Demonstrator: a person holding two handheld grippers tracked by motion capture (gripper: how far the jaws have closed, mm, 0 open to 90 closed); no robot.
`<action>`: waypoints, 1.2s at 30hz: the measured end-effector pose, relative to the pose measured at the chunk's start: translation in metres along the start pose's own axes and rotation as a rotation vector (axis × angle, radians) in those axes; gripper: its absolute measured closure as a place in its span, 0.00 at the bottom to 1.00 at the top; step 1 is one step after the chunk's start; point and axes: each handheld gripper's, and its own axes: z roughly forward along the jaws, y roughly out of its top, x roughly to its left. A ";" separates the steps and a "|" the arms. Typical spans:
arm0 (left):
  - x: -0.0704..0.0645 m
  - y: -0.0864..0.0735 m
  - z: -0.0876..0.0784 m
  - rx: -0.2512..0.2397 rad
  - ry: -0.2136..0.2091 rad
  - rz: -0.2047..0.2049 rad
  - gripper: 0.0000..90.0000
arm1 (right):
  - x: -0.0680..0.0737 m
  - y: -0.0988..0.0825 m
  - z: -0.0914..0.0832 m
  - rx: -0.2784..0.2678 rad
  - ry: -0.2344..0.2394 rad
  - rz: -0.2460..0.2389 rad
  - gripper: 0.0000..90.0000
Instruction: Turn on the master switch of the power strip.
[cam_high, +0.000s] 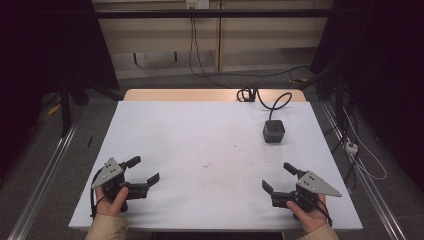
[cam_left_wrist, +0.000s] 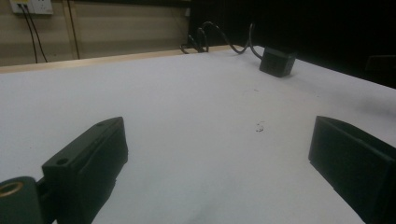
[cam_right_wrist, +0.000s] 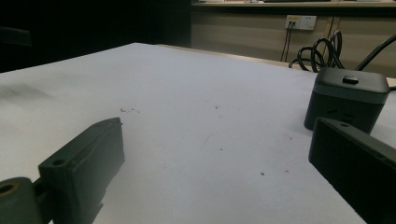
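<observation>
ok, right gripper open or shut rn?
Open. The right gripper has its jaws spread wide over the bare white table with nothing between them; the dark cube sits apart, farther back.

We see a dim room: the flat white table top (cam_high: 210, 150) is the brightest area, evenly lit from above, with only soft shadows. Both side edges of the high view sink into black. In the gripper views the near black jaws blur; the small dark grey cube-shaped box (cam_right_wrist: 348, 95) stays fairly sharp.
</observation>
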 end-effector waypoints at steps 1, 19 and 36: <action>0.000 0.000 0.000 0.003 0.001 -0.002 0.05 | 0.000 0.000 0.000 0.000 0.002 0.000 0.04; 0.004 -0.001 -0.001 0.002 0.001 0.002 0.05 | -0.008 0.003 0.012 0.006 -0.028 0.019 0.07; 0.005 -0.002 -0.003 -0.006 0.017 -0.008 0.05 | -0.009 0.009 0.021 0.005 -0.035 -0.007 0.07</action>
